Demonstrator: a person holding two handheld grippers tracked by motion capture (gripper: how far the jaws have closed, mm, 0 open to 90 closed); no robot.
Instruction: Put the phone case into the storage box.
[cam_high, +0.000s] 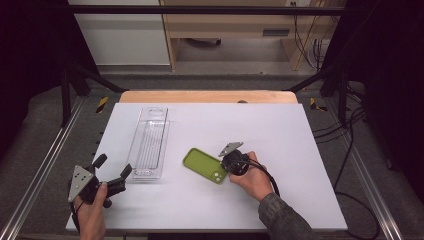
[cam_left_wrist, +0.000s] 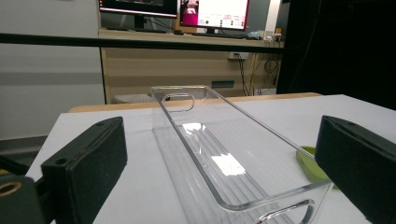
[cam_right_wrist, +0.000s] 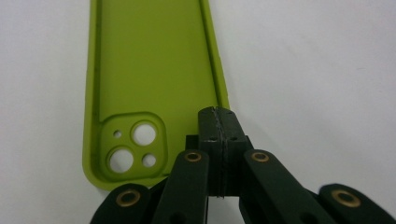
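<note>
Green phone case (cam_right_wrist: 154, 70), unmarked, its edge between the closed right gripper (cam_right_wrist: 219, 116).

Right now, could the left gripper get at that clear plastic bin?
Probably yes: the left gripper is open just short of the clear bin's near end, jaws spread toward it, with bare table between.

Left gripper (cam_high: 113, 170) agape, right gripper (cam_right_wrist: 218, 114) closed
</note>
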